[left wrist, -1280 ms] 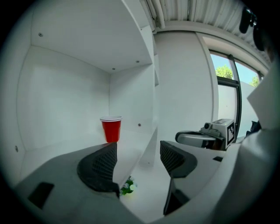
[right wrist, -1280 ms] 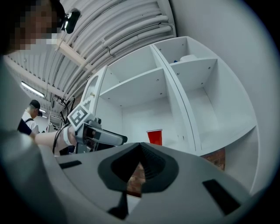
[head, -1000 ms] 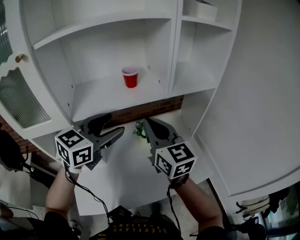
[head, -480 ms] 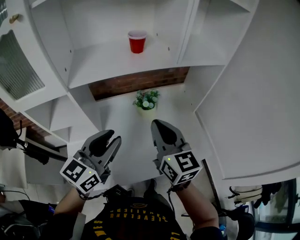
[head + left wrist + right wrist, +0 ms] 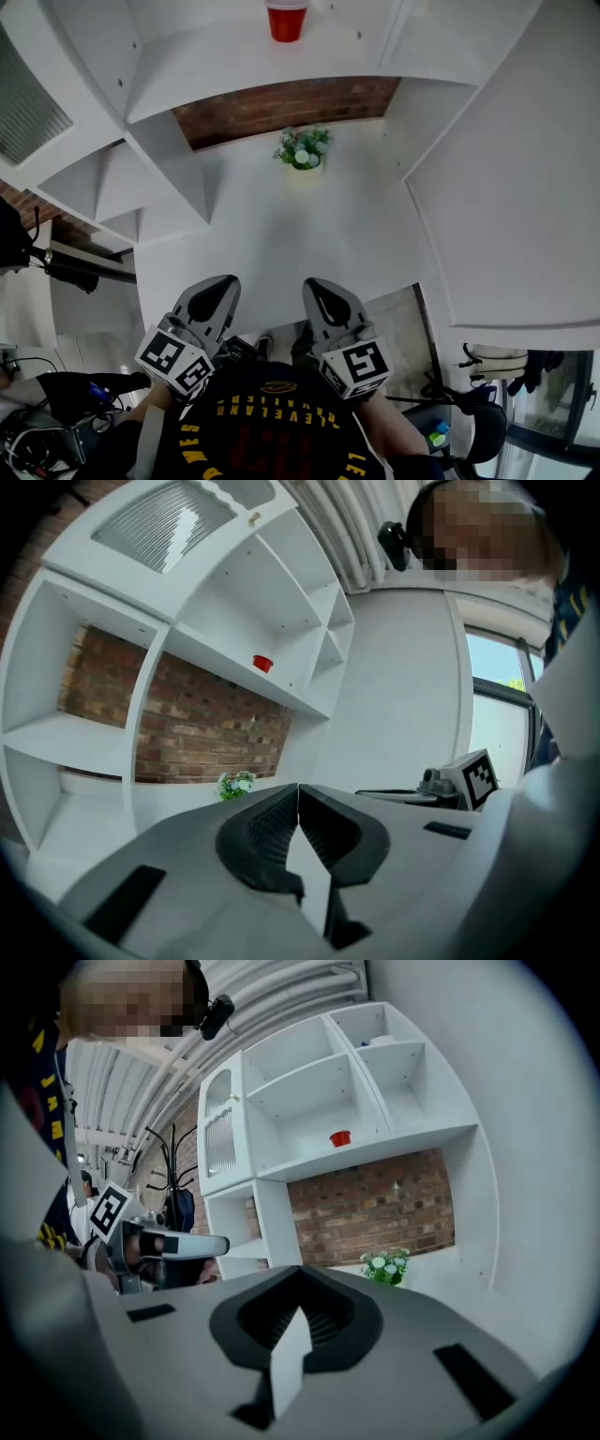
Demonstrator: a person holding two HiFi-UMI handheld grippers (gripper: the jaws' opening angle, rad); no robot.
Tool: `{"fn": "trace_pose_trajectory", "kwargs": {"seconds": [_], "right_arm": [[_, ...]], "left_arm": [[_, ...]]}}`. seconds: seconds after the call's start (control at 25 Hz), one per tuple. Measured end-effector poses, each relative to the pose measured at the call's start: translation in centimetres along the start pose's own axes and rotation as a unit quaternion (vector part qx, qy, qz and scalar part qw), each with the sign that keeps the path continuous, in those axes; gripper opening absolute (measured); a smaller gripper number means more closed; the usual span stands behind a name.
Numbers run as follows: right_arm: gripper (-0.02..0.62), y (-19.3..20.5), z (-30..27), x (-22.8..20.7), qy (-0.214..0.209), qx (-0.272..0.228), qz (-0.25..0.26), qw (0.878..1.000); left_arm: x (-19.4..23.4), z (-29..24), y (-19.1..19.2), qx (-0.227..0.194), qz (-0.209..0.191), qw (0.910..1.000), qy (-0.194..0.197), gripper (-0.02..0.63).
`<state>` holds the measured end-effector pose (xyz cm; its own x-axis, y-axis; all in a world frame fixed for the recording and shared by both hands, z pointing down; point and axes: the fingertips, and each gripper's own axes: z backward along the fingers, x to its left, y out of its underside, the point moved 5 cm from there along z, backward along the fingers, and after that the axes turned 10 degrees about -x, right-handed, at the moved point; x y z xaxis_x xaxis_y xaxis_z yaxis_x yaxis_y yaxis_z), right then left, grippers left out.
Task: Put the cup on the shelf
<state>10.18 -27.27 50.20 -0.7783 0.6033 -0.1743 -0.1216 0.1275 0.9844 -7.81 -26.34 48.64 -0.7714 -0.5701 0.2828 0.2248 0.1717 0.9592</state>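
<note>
in the head view the red cup stands upright on a white shelf at the very top of the frame, its upper part cut off by the edge, well apart from both tongs. under that shelf runs a strip of brick wall. in front of the brick a small potted plant with pale flowers sits on the white bench. the left tongs and the right tongs are held side by side over the near part of the bench, close to the person's dark shirt, both pointing toward the shelf unit. in the left gripper view the left tongs have their jaws pressed together along the middle line, with nothing between them. past their tip the cup shows small and alone on a middle shelf, the plant lower down against the brick, and the right tongs at the right side. in the right gripper view the right tongs' jaws likewise meet at the tip and grip nothing. the cup stands on the shelf above the brick wall, the plant sits on the bench beneath it, and the left tongs show at the left side.
</note>
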Motion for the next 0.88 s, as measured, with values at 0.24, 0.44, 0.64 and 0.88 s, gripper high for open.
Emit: {"fn": "trace_pose_trajectory", "kwargs": {"seconds": [0.24, 0.44, 0.64, 0.88], "right_arm": [[-0.006, 2.1, 1.1, 1.2, -0.010, 0.007, -0.031, 0.999], [-0.006, 2.2, 1.0, 2.1, -0.029, 0.013, -0.017, 0.999], [-0.006, 1.9, 0.9, 2.1, -0.038, 0.019, -0.013, 0.999], [-0.006, 1.9, 0.5, 1.6, -0.031, 0.017, -0.019, 0.999]], "left_arm": [[-1.3, -0.5, 0.8, 0.001, -0.008, 1.0000, 0.005, 0.005], [-1.6, -1.3, 0.1, -0.013, -0.014, 0.9998, 0.004, 0.005], [-1.7, -1.7, 0.4, -0.005, -0.010, 0.9999, 0.009, 0.005], [-1.2, -1.8, 0.4, -0.002, -0.009, 1.0000, 0.003, 0.005]]}}
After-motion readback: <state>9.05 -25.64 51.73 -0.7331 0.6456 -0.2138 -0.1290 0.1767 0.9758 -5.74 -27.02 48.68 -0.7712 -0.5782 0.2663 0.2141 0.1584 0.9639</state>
